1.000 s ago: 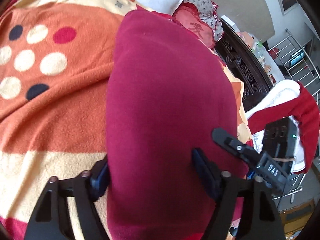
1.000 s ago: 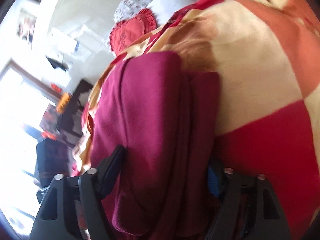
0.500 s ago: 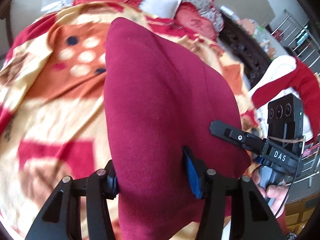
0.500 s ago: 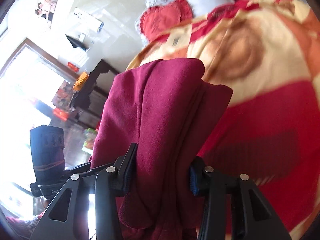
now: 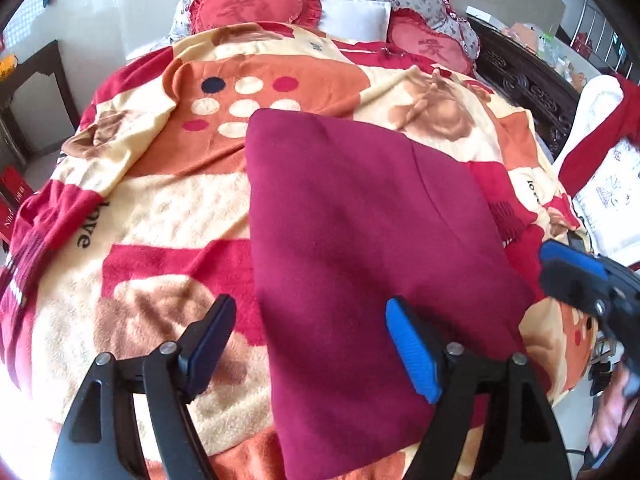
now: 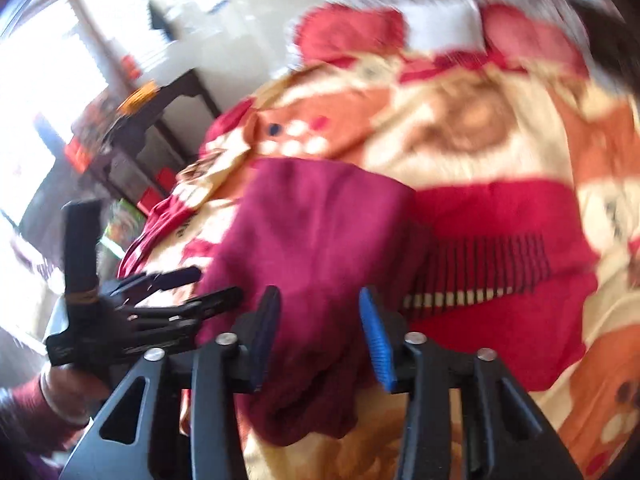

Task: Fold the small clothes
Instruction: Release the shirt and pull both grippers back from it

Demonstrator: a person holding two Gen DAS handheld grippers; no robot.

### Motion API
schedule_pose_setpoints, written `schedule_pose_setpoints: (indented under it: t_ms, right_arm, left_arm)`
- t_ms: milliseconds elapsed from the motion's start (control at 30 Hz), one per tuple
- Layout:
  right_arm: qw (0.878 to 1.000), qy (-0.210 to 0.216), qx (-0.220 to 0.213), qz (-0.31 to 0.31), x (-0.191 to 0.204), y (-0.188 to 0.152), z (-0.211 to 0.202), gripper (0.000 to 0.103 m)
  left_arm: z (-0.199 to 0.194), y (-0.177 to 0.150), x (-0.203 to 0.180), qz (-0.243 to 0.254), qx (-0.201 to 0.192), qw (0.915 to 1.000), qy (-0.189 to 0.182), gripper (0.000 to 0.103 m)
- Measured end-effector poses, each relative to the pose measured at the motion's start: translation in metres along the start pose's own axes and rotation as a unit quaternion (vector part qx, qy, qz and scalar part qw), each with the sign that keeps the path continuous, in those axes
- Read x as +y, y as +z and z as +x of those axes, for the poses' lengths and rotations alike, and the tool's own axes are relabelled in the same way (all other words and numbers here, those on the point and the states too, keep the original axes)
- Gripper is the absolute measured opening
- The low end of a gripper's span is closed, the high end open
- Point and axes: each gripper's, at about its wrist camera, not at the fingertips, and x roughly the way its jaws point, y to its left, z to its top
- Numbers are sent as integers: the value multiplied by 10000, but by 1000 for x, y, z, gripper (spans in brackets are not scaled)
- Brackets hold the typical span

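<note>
A dark red folded garment [image 5: 360, 240] lies flat on the patterned blanket [image 5: 168, 208]. My left gripper [image 5: 312, 344] hovers over its near end with its jaws opening. The dark pad stands clear of the cloth's left edge, and the blue pad is over the cloth. The blurred right wrist view shows the garment [image 6: 312, 232] lying under my right gripper [image 6: 320, 332]. Its jaws are narrow and closing, with cloth seen between them, but the pads do not seem to pinch it. From the left, the right gripper [image 5: 560, 276] sits just off the garment's near right corner. The left gripper [image 6: 216, 284] shows at the left.
Red heart pillows [image 5: 256, 4] and a white pillow [image 5: 356, 16] lie at the bed's head. A dark carved bed frame [image 5: 528, 84] and a white and red cushion [image 5: 600, 128] stand on the right, a dark side table [image 5: 36, 92] on the left. A hand [image 5: 612, 412] holds the right gripper.
The garment was held up in both grippers and now lies flat on the blanket. Both grippers have drawn back and risen. The left jaws have spread off the cloth.
</note>
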Motion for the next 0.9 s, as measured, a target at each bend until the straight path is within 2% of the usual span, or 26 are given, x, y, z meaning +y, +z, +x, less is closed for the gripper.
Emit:
schedule_pose_setpoints:
  t_ms: [67,167,333,433,600,700,833,900]
  right_arm:
    - [9997,60,6,-237,16,-5,1,18]
    - [9984,-224,254,-456,26,-18,17,17]
    - [9950,-709,590,-394,17,-46,47,13]
    - [9937,-874,503,-489,21,-54,45,13]
    - [9942,-894,458,-389,27,-48,33,13]
    - [9958,-857,184,-263,34,-44,9,14]
    - [9928,-1178,-80,-219,42,-35,-7,25]
    - [9925,-1202,-151,-152,44,-31,-12,28]
  left_arm:
    - [-4,-2,2,-68,-38,10000,-10,81]
    - [-8,-2,4,-161,-110,9998,-20,81]
    - [-21,-7,4,-123,-335,9993,105,81]
    - [-30,-9,3,-128,-466,9988,126,81]
    - [-46,-11,3,-107,-671,9975,196,83]
    - [-56,-12,4,-145,-808,9964,235,84]
    - [-68,-12,4,-193,-937,9952,209,85]
    - [-75,-11,3,-183,-1034,9942,219,85]
